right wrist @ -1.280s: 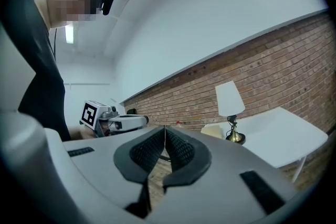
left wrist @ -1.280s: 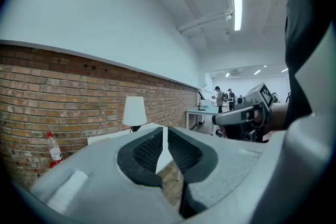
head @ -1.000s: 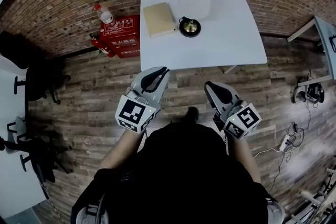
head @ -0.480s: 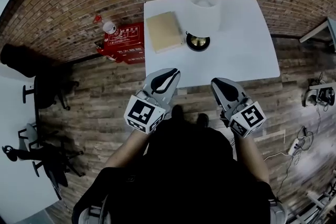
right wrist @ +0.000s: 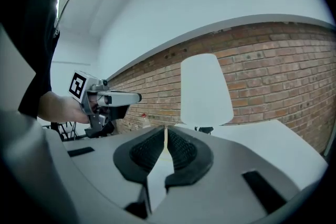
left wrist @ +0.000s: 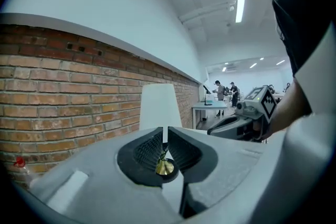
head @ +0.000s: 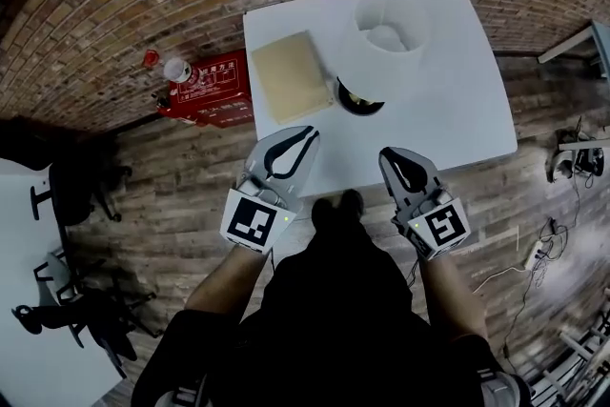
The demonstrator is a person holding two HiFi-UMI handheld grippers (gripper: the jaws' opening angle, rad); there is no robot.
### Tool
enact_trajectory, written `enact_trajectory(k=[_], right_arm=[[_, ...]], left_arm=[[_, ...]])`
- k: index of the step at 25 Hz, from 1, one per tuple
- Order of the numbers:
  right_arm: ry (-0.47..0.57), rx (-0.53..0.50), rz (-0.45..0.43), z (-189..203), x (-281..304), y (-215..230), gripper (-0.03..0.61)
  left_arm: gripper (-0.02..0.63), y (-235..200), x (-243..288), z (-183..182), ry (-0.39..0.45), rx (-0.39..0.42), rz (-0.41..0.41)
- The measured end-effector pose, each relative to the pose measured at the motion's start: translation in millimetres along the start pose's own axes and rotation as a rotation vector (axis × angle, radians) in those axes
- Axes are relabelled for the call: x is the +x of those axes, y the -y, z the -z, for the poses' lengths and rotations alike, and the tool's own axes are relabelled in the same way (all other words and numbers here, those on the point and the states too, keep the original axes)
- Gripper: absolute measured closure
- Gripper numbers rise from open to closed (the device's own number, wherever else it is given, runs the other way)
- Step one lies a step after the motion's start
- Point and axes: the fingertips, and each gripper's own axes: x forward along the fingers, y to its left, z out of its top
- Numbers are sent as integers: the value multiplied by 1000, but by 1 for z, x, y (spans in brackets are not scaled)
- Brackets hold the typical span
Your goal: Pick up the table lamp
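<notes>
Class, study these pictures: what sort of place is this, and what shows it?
Probably an office or workshop room: black office chairs on a wood-plank floor, a red brick wall, and distant people at a white desk under ceiling strip lights.

- We could read no word or number with any certainty.
- The red box (head: 212, 89) carried white print, too small for us to make out.
- The marker cube (head: 250, 222) on the left gripper (head: 310, 134) and the second cube (head: 439, 229) on the right gripper (head: 385, 153) showed black-and-white square codes, no letters.
</notes>
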Motion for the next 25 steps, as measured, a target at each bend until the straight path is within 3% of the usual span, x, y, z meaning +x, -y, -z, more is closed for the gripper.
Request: enact_trajectory(k=[3,7,13,17,25], right_arm=[[15,-25,31,9,23,25,561],[50,-45,51,17,41,40,561],[88,-55,61,43,64,56,561],[102,-66,84,62,72,64,560],[136,-94,139,82,98,92,472]], left_arm=[[578,-17,17,12,27,-5,-40],[578,-22,35,41,3,0,-36],[578,-30,62,68,34,10,-50],[578,-33,73,88,46,-26,-82],[578,-42,98,114,57,-2,-109]])
